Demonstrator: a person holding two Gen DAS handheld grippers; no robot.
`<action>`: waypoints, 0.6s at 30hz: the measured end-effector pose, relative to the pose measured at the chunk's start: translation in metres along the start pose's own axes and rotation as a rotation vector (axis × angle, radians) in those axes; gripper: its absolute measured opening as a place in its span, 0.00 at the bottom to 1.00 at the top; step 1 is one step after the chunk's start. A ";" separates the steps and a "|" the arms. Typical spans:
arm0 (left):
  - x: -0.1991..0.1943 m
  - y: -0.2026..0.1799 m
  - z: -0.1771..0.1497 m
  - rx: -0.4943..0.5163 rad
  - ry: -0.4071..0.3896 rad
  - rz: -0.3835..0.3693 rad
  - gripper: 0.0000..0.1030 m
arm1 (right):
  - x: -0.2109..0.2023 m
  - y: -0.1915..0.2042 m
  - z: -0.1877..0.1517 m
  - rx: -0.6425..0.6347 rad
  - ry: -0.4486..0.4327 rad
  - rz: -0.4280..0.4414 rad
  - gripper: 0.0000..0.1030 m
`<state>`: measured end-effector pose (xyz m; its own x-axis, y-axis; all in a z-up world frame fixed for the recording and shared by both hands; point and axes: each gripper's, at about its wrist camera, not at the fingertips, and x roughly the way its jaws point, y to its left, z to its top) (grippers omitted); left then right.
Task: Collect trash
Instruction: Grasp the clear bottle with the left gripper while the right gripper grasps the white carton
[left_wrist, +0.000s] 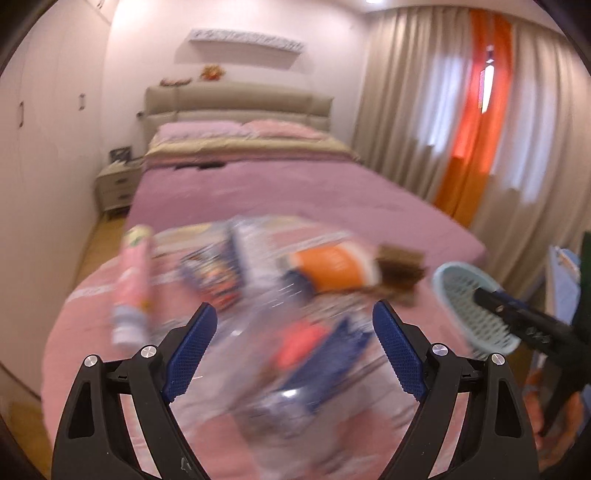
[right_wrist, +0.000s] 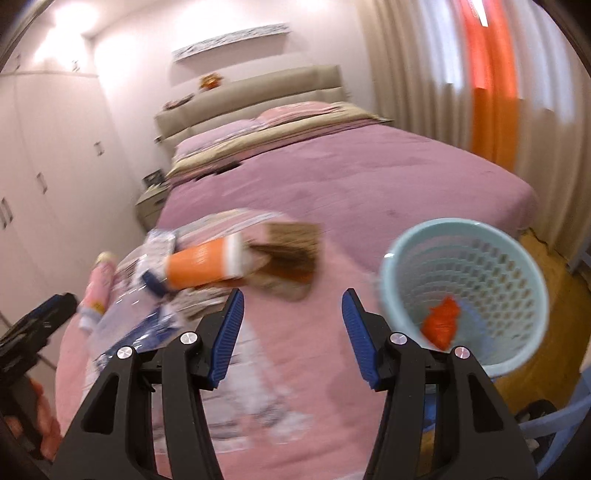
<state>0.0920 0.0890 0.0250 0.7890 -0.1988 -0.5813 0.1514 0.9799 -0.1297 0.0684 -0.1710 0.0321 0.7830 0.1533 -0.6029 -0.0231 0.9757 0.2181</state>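
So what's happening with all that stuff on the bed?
A person is clearing trash off the bed with two grabbers. Both the left gripper and right gripper are open and empty. Wrappers, a pink bottle and an orange packet lie there. The blue basket holds one orange scrap.

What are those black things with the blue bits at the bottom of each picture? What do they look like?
They are two handheld tools. The left tool and the right tool look alike: two black plastic fingers with triangular cut-outs, round silver bolts at the joints, and ribbed blue pads on the inner faces. No cables or sleeves are visible.
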 end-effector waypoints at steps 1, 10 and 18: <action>0.002 0.009 -0.002 -0.001 0.016 0.009 0.80 | 0.005 0.014 -0.002 -0.011 0.012 0.010 0.50; 0.024 0.068 -0.030 -0.095 0.151 -0.087 0.70 | 0.043 0.080 -0.021 0.000 0.170 0.136 0.50; 0.021 0.084 -0.036 -0.096 0.157 -0.111 0.70 | 0.078 0.094 -0.033 0.160 0.328 0.173 0.59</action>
<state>0.1000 0.1662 -0.0270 0.6672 -0.3129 -0.6759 0.1692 0.9474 -0.2716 0.1069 -0.0618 -0.0196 0.5352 0.3807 -0.7541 -0.0200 0.8981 0.4393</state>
